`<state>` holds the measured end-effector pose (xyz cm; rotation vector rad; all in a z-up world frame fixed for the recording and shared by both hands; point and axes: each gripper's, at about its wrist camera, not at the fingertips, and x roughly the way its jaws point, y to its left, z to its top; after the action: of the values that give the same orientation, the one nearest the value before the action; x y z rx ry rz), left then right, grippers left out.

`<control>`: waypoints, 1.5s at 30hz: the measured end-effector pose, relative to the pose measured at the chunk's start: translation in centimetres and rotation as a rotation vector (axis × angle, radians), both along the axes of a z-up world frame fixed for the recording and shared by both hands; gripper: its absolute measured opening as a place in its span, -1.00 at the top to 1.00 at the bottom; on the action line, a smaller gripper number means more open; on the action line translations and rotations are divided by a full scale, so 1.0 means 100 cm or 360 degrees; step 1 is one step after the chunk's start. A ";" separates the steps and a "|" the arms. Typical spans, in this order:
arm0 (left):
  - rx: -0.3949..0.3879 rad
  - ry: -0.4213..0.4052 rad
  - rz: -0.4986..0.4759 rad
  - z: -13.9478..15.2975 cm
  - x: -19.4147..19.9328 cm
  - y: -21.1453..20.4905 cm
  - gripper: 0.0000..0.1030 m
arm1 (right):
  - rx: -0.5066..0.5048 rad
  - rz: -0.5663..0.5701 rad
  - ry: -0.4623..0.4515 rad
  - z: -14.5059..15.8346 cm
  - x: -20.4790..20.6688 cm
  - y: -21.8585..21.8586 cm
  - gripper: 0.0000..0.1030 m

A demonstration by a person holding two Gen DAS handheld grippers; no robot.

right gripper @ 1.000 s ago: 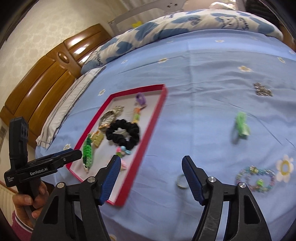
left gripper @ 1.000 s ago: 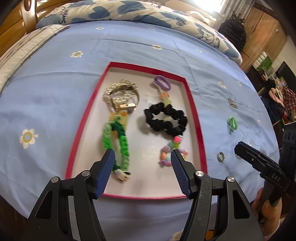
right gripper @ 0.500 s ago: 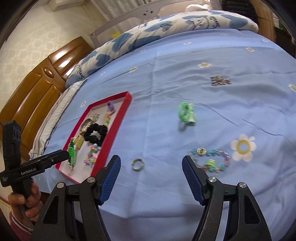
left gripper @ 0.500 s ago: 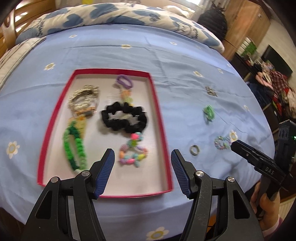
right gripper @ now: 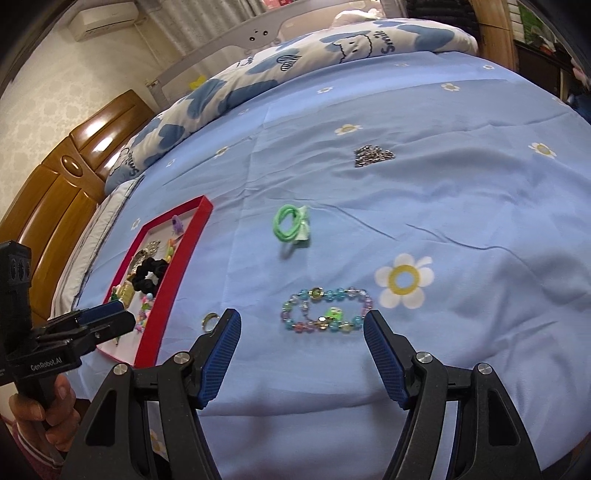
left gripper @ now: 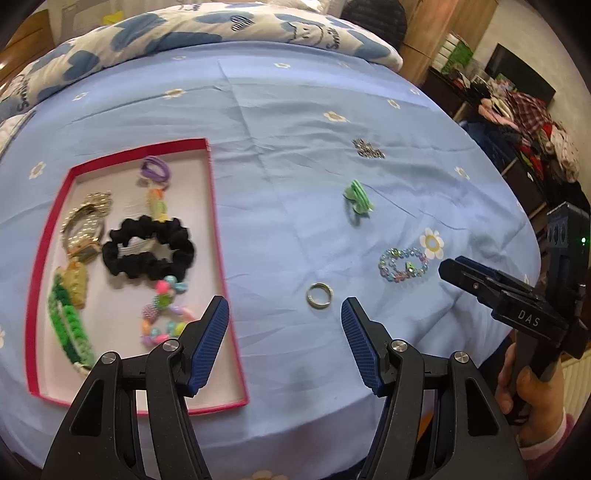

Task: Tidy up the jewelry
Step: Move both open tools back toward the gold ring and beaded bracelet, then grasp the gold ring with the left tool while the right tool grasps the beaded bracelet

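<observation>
A red-rimmed tray (left gripper: 218, 229) (right gripper: 173, 284) on the blue bedsheet holds a black scrunchie (left gripper: 147, 247), a green braided piece (left gripper: 68, 328), a gold watch (left gripper: 83, 221), a purple tie (left gripper: 156, 169) and a bead bracelet (left gripper: 164, 314). Loose on the sheet lie a metal ring (left gripper: 319, 295) (right gripper: 209, 320), a pastel bead bracelet (left gripper: 403, 264) (right gripper: 325, 311), a green hair tie (left gripper: 357, 197) (right gripper: 292, 223) and a silver chain (left gripper: 367, 149) (right gripper: 373, 155). My left gripper (left gripper: 284, 328) is open, just short of the ring. My right gripper (right gripper: 301, 343) is open, just short of the bead bracelet.
A blue-and-white quilt (left gripper: 192, 29) lies along the far side of the bed. A wooden headboard (right gripper: 55, 195) is at the left. Cluttered clothes and shelves (left gripper: 524, 122) stand beyond the bed's right edge. The bed edge drops off close below both grippers.
Both grippers have swung right. The left view moved off the tray toward the ring. The right view moved from the tray edge and ring to the loose bead bracelet. Both stayed open.
</observation>
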<state>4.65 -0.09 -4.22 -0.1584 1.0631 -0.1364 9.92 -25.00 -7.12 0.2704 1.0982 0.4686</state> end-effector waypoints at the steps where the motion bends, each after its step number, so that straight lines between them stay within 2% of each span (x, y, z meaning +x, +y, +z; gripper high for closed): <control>1: 0.0004 0.0008 -0.0011 -0.002 0.002 -0.003 -0.22 | -0.0002 -0.0002 0.0000 0.000 0.001 -0.001 -0.38; 10: 0.0043 0.0087 -0.0093 -0.025 0.015 -0.027 -0.22 | -0.0019 -0.0024 0.0013 -0.008 0.004 -0.012 -0.38; 21: 0.0066 0.0206 -0.0079 -0.057 0.036 -0.034 -0.19 | -0.0074 0.0007 0.0044 -0.028 0.010 -0.016 -0.38; 29: 0.0130 0.0192 -0.0087 -0.062 0.039 -0.036 0.16 | -0.0110 0.0051 0.0029 -0.033 0.013 -0.013 -0.38; 32: 0.0141 0.0184 -0.0075 -0.062 0.039 -0.032 0.39 | -0.0147 0.0088 0.0012 -0.035 0.014 -0.006 -0.38; 33: 0.0141 0.0180 -0.0070 -0.061 0.038 -0.030 0.58 | -0.0162 0.0103 0.0005 -0.036 0.014 -0.003 -0.38; 36: 0.0094 0.0178 -0.0070 -0.060 0.039 -0.025 0.59 | -0.0217 0.0142 -0.0013 -0.039 0.013 0.006 -0.41; 39: 0.0099 0.0168 -0.0076 -0.060 0.038 -0.026 0.59 | -0.0304 0.0208 -0.0054 -0.041 0.012 0.019 -0.40; 42: 0.0076 0.0164 -0.0086 -0.059 0.037 -0.027 0.59 | -0.0424 0.0261 -0.0112 -0.045 0.010 0.031 -0.34; 43: 0.0061 0.0162 -0.0087 -0.058 0.036 -0.026 0.60 | -0.0440 0.0262 -0.0128 -0.045 0.009 0.032 -0.22; 44: 0.0054 0.0161 -0.0087 -0.057 0.037 -0.026 0.60 | -0.0452 0.0258 -0.0140 -0.045 0.009 0.033 0.01; 45: 0.0045 0.0159 -0.0086 -0.057 0.036 -0.025 0.60 | -0.0462 0.0248 -0.0147 -0.045 0.009 0.032 0.14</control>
<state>8.28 -2.58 -9.89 -0.1117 1.1688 -0.1635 10.84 -21.82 -11.59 -0.0914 1.0856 0.4489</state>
